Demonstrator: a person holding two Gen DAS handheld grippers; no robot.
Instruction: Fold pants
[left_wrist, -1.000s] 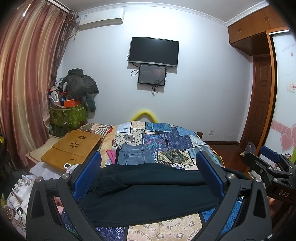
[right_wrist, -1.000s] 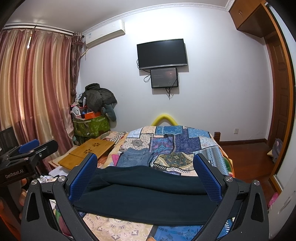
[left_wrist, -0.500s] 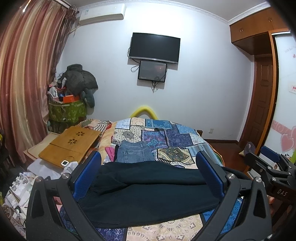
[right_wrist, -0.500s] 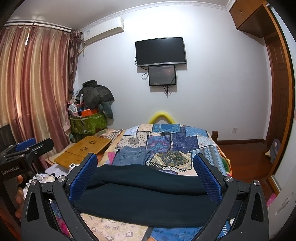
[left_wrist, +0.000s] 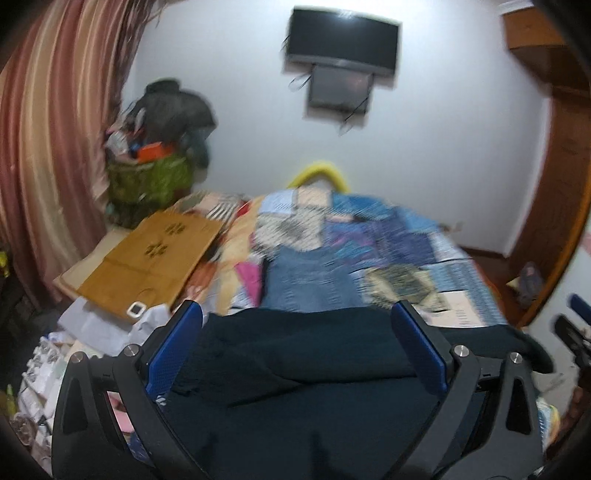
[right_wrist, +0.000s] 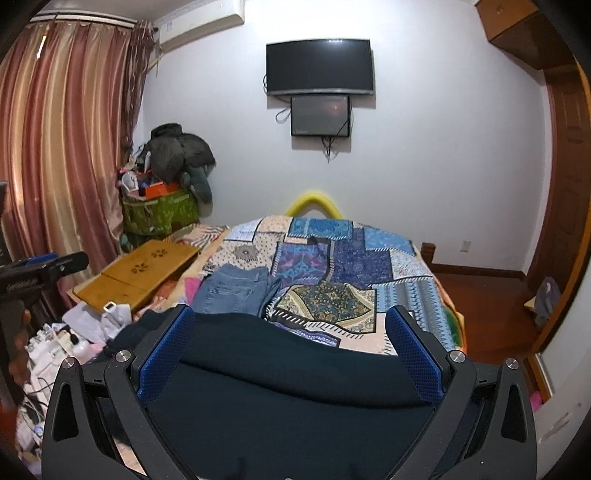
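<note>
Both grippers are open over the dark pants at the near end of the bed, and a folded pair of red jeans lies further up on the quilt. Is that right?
Not quite: the jeans are blue, not red, as the right wrist view shows clearly. The rest holds: the left gripper and right gripper are both open over the dark pants, and the jeans lie folded further up on the quilt.

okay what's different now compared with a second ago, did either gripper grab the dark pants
Both cameras tipped down and nearer the bed; the left view is motion-blurred. The left hand-held gripper and right hand-held gripper remain open over the dark pants, gripping nothing. The folded jeans and patchwork quilt haven't moved.
</note>
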